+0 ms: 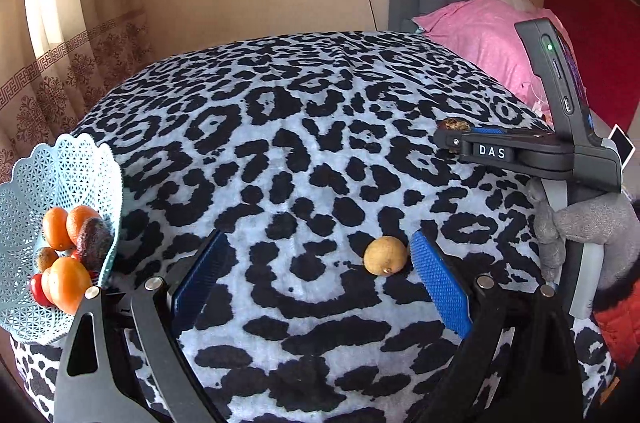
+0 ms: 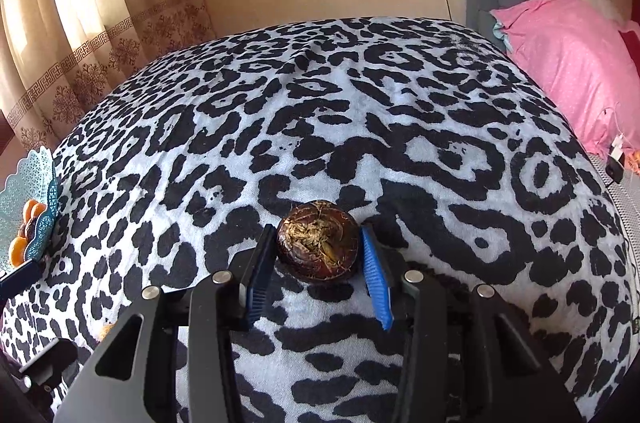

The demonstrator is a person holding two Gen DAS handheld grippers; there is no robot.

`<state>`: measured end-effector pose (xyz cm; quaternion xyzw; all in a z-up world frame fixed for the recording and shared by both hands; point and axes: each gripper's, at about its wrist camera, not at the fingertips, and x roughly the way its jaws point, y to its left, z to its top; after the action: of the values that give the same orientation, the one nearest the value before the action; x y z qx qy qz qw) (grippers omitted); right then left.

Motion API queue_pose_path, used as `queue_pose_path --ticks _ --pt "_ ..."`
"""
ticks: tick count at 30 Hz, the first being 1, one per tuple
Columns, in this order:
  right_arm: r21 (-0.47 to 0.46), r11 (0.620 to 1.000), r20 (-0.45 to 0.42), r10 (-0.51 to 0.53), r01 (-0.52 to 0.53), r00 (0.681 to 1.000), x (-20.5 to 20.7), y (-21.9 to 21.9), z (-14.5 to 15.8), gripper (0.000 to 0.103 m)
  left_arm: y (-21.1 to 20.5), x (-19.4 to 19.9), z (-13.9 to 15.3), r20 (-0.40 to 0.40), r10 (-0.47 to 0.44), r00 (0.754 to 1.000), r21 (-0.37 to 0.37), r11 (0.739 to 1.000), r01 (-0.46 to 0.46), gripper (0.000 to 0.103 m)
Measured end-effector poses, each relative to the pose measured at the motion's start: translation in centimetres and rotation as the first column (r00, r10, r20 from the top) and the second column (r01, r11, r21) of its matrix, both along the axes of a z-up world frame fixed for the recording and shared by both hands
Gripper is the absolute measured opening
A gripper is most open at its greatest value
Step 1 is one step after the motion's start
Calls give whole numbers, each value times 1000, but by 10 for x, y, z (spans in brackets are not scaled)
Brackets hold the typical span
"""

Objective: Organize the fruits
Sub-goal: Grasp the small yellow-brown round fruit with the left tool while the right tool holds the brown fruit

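A dark brown, root-tufted water chestnut sits on the spotted blanket; a small tan longan lies nearer. At far left, a pale blue lattice basket holds oranges and other fruit.

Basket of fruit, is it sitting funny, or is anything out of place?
Yes. The blue basket is tipped on its side at the blanket's edge, its fruit piled against the low rim. Two pieces lie loose outside it: a tan round fruit and a dark brown one.
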<state>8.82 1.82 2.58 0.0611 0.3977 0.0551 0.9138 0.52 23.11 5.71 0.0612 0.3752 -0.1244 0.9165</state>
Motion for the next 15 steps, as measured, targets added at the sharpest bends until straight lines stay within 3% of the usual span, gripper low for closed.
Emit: queue_pose_path --ticks 7,11,15 --pt "19 1000 10 5 -5 1000 -2 -3 2 42 -13 11 -18 -82 -44 996 -19 999 43 67" --pt "26 1000 8 8 -9 1000 -2 -3 2 42 -22 14 -24 -109 -76 991 -27 997 74 61" --pt "31 999 7 9 -10 1000 -1 -3 1 42 -30 15 -28 -122 -103 987 -35 994 100 47"
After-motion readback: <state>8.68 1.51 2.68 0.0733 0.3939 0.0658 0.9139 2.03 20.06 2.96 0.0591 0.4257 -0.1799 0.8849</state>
